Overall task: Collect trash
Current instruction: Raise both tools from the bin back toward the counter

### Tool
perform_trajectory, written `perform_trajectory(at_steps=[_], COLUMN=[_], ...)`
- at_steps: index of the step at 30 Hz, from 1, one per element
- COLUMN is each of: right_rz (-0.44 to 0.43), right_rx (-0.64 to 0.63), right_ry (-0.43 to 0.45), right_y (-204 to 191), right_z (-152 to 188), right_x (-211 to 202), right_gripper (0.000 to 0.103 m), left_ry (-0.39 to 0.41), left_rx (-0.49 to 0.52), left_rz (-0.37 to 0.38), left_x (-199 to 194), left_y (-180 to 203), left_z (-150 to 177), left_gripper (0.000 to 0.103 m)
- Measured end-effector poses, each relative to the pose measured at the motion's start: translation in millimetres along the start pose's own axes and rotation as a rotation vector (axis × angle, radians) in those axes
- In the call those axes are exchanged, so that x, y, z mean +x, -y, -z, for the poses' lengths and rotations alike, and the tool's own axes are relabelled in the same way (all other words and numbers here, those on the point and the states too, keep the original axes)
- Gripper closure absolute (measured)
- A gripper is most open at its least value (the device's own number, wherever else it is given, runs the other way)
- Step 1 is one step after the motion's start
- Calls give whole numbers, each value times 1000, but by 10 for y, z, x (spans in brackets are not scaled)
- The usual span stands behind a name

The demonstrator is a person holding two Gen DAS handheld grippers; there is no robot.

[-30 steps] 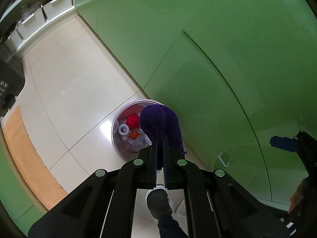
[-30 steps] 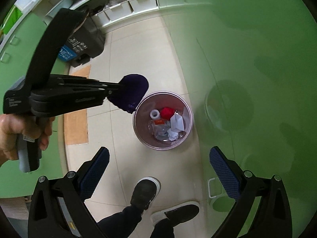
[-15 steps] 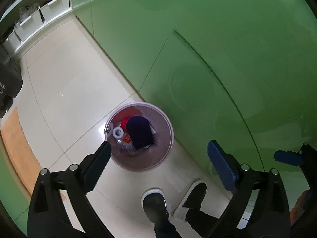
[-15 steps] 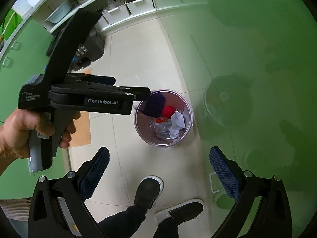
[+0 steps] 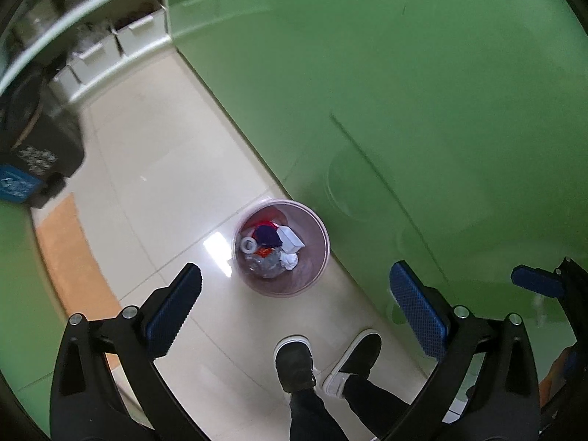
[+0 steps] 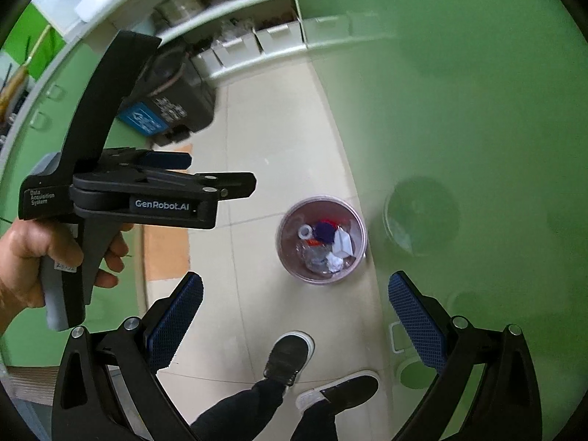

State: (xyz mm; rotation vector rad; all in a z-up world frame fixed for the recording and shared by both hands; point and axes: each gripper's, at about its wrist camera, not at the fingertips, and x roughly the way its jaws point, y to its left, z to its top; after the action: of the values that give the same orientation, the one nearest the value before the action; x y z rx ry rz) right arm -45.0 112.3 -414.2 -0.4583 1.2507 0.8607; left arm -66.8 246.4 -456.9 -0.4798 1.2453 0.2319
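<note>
Purple wad (image 5: 267, 234) now inside bin (image 5: 323, 253)

The bin (image 5: 282, 248) holds a heap whose lower pieces lie buried under the purple lump (image 5: 267, 235) and crumpled paper (image 5: 289, 259). Shelf boxes (image 5: 95, 55) are blurred, their contents unreadable. The dark bin (image 6: 172, 108) is partly hidden behind the left tongs (image 6: 220, 176). Both legs (image 5: 330, 411) are cut off by the bottom edge.

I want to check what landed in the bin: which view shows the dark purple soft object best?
The left wrist view: the dark purple soft object lies unobstructed in the translucent round bin, slightly larger. The right wrist view shows it too, a little smaller among the other trash.
</note>
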Motion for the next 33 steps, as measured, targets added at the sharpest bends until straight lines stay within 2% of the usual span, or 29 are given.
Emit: perform_trajectory(at_steps=[10, 16, 20, 24, 33], right_rz=[-34, -27, 0, 44, 157], right_rx=[-57, -60, -38, 6, 144], right_ry=[104, 192, 253, 301, 353], right_y=[-470, -493, -349, -82, 792], right_z=[-175, -243, -253, -225, -163], right_x=[-1332, -2082, -2497, -2803, -3217], right_gripper=[6, 6, 6, 6, 6], left_ry=[108, 181, 215, 246, 273], left_rx=[-13, 14, 45, 84, 178], left_rz=[-58, -57, -42, -21, 44], left_x=[-1633, -2464, -2812, -3000, -3072], left_y=[100, 340, 589, 882, 1664], left_z=[-162, -318, -432, -531, -830], left_gripper=[3, 3, 3, 3, 3])
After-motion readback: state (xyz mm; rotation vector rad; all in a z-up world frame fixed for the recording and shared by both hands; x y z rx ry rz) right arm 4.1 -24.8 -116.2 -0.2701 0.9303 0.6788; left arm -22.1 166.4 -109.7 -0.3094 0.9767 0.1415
